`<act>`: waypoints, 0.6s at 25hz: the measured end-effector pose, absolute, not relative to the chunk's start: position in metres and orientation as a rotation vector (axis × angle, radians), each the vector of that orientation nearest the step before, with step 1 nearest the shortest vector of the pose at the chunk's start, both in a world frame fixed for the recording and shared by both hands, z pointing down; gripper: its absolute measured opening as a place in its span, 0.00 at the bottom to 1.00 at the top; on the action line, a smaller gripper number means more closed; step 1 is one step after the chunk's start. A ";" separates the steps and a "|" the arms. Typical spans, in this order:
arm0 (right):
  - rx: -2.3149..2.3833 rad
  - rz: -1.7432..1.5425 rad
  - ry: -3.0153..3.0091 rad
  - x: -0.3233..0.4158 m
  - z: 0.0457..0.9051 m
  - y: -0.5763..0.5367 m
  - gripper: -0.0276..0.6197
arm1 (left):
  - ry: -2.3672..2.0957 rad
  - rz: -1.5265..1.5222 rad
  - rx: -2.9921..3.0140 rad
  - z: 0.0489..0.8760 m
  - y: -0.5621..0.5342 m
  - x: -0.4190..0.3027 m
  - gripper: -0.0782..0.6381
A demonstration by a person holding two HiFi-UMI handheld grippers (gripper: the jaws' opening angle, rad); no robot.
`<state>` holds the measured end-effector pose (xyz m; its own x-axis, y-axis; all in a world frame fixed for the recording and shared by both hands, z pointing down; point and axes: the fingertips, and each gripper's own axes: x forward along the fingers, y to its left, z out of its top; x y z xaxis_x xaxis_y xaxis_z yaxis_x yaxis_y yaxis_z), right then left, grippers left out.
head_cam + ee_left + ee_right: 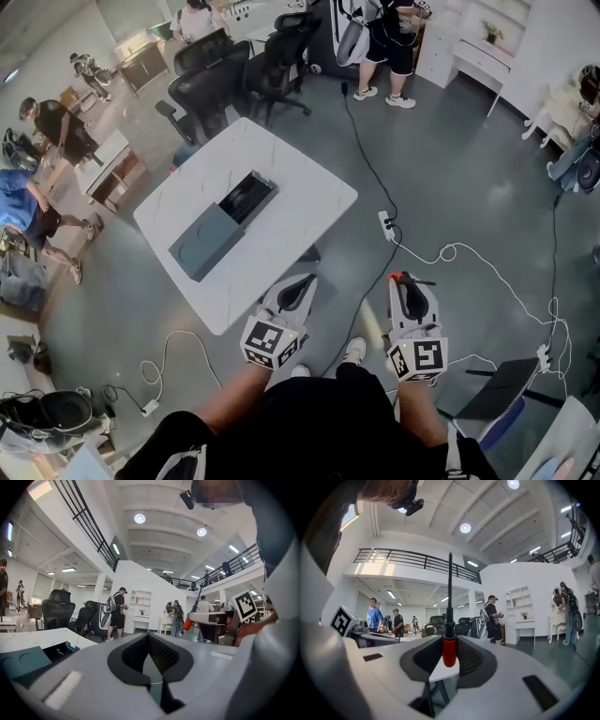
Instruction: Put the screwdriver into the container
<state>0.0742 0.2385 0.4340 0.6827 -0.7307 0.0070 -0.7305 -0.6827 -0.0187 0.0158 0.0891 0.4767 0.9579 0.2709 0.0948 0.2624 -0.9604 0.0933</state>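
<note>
Well short of the container (223,223) | your right hand-held gripper (449,640) grips the screwdriver (449,652) by its handle, shaft forward, for carrying over | left hand-held gripper (149,637) clenched, empty, spare.

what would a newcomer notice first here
The red-handled screwdriver is clamped in the right hand-held gripper, its black shaft pointing straight out past the jaws. Next comes the white table ahead, carrying the partly open grey-blue container.
</note>
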 end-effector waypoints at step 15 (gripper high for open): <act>-2.755 -0.059 1.497 0.145 0.442 0.262 0.19 | 0.199 0.204 3.070 0.475 0.124 0.073 0.12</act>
<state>0.1449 0.2620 0.4415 0.5436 -0.8388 0.0305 -0.8385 -0.5443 -0.0231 0.0725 0.1241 0.4755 0.9830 0.1322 0.1277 0.1245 -0.9900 0.0666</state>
